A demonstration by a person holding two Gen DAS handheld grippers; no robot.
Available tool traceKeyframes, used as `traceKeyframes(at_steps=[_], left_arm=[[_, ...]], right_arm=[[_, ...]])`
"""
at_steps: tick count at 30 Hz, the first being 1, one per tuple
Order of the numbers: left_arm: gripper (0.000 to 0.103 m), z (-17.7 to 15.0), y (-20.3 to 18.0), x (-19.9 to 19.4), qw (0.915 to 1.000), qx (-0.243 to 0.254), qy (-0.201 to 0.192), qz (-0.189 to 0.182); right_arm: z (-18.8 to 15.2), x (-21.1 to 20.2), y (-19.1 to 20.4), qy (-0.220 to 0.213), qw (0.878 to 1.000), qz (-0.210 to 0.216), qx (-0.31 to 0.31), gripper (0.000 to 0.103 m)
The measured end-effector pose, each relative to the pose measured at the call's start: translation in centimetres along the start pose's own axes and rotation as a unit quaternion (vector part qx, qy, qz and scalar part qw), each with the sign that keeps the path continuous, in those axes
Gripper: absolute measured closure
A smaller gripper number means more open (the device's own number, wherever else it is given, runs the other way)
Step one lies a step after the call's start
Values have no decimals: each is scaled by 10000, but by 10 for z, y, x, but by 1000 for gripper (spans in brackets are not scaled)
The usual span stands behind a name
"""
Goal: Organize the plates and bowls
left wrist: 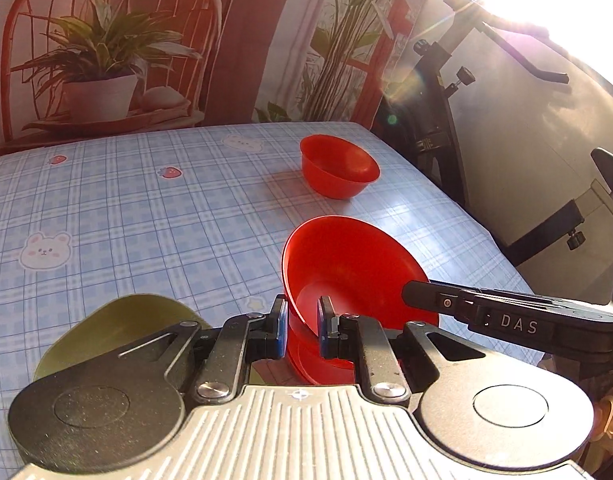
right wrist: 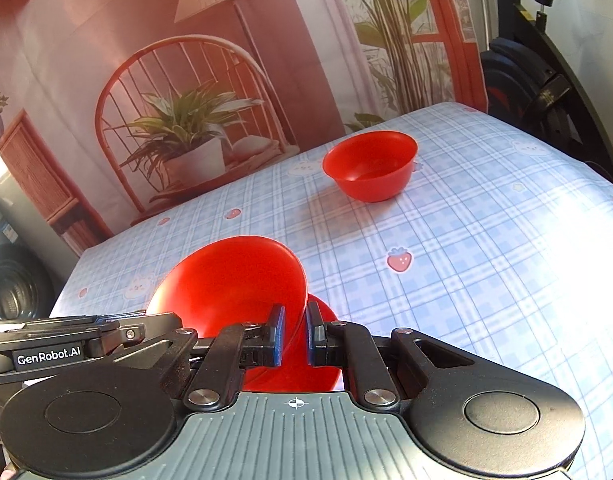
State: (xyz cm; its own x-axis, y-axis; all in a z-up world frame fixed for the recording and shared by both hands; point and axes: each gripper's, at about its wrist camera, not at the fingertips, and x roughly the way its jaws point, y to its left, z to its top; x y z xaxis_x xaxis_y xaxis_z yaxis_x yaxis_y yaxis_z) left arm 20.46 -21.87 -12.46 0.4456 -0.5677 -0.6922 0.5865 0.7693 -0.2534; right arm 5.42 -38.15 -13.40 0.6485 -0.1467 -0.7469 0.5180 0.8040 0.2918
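Two red bowls sit on a desk (left wrist: 146, 200) covered in a blue checked cloth. The near bowl (left wrist: 346, 268) is tilted on its side at the front of the desk, resting on a red plate (left wrist: 318, 360). Both grippers grip its rim from opposite sides: the left gripper (left wrist: 302, 326) and the right gripper (right wrist: 294, 334) each have their fingers clamped on it. The far bowl (left wrist: 338, 166) stands upright, well apart. One olive-green plate (left wrist: 106, 328) lies beside the left gripper.
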Motion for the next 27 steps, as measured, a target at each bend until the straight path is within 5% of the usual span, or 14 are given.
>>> traceKeyframes(at_steps=[27], left_arm=[[82,-9,-9,29,9989,116,413,170]], right_arm=[[-18,7,-19,150,9999,-6,78,91]])
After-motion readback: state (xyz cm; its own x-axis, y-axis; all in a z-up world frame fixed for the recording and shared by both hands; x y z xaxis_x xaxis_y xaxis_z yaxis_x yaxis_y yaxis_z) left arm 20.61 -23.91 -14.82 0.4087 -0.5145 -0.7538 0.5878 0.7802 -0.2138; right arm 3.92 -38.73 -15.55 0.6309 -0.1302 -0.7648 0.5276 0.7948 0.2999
